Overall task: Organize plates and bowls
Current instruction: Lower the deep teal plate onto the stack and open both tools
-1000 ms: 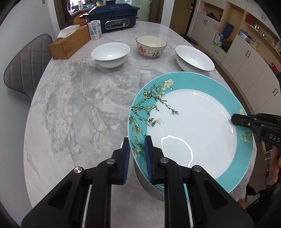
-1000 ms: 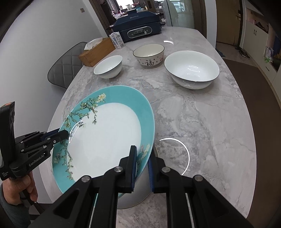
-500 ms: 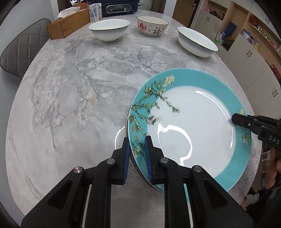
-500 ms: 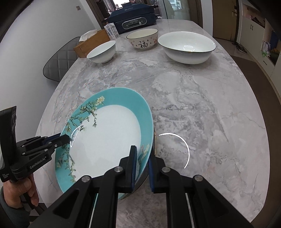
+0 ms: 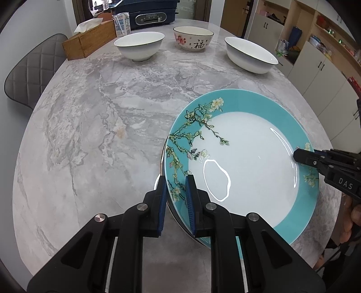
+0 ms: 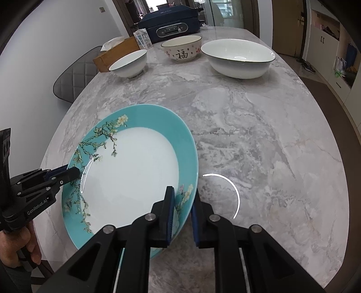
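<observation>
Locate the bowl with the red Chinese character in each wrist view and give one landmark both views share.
Left wrist view: the character bowl stands at top centre, between the small white bowl on its left and the wide white bowl on its right.
Right wrist view: the character bowl stands at top centre, just left of the wide white bowl.
Shared landmark: the dark blue appliance behind the bowls.

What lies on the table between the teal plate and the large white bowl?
Nothing: in the right wrist view, only bare marble table separates the teal plate from the large white bowl.
</observation>
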A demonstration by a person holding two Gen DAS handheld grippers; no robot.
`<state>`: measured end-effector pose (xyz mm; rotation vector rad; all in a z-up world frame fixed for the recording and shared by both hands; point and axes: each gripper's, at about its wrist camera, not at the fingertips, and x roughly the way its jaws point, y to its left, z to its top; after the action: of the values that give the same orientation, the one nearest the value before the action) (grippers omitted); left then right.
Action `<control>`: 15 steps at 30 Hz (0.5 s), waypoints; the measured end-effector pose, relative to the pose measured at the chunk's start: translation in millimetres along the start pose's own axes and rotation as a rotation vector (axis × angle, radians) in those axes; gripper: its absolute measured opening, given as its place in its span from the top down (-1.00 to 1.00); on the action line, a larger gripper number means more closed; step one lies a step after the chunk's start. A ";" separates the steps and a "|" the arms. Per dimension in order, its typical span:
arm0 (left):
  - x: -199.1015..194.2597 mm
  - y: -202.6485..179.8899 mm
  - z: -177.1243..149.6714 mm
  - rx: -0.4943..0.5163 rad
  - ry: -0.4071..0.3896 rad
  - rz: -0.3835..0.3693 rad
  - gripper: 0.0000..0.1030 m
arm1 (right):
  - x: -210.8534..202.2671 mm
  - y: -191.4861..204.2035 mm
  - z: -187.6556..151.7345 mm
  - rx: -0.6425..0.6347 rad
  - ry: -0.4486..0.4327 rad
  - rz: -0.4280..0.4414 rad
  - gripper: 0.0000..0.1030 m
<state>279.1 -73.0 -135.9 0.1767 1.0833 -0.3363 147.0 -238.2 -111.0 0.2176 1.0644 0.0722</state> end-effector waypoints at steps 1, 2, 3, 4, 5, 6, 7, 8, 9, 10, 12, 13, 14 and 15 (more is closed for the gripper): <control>-0.4 -0.2 -0.7 -0.004 -0.001 0.001 0.71 | 0.1 2.1 -0.7 -0.011 -0.003 -0.008 0.64; -1.1 -0.2 -1.7 -0.012 -0.002 -0.001 0.71 | 0.7 5.4 -1.6 -0.028 -0.004 -0.019 0.59; -1.0 1.2 -2.1 -0.022 -0.005 -0.007 0.70 | 0.8 9.4 -3.2 -0.049 -0.007 -0.037 0.55; -1.0 2.2 -2.6 -0.032 -0.008 -0.013 0.70 | 0.6 12.0 -5.2 -0.059 -0.011 -0.044 0.45; -0.9 4.3 -3.0 -0.046 -0.010 -0.020 0.70 | 0.5 15.1 -6.9 -0.074 -0.014 -0.052 0.34; -1.2 6.1 -3.3 -0.056 -0.013 -0.027 0.68 | 0.7 19.1 -9.0 -0.093 -0.013 -0.062 0.29; -1.2 7.1 -3.7 -0.066 -0.014 -0.037 0.65 | 1.2 21.8 -10.8 -0.106 -0.014 -0.068 0.15; -2.2 8.8 -4.8 -0.076 -0.019 -0.050 0.51 | 0.5 23.9 -11.9 -0.115 -0.018 -0.070 -0.10; -4.1 10.4 -6.2 -0.081 -0.028 -0.053 0.23 | -2.1 25.3 -13.8 -0.119 -0.029 -0.074 -0.20; -6.9 11.6 -8.0 -0.087 -0.041 -0.054 0.08 | -5.7 25.0 -15.6 -0.116 -0.044 -0.071 -0.35; -14.6 19.2 -12.0 -0.107 -0.078 -0.052 -0.14 | -14.3 20.2 -18.2 -0.096 -0.075 -0.049 -0.57; -17.5 23.6 -13.4 -0.118 -0.084 -0.055 -0.18 | -18.3 16.2 -19.8 -0.076 -0.089 -0.035 -0.69; -19.8 29.9 -15.1 -0.138 -0.091 -0.069 -0.29 | -23.4 10.1 -21.7 -0.048 -0.107 -0.011 -0.73; -21.7 34.8 -16.0 -0.155 -0.095 -0.078 -0.38 | -26.4 4.9 -22.8 -0.025 -0.121 0.015 -0.75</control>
<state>268.9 -31.7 -124.9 -0.0195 1.0188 -0.3262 114.5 -234.5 -98.0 0.2053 0.9411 0.0846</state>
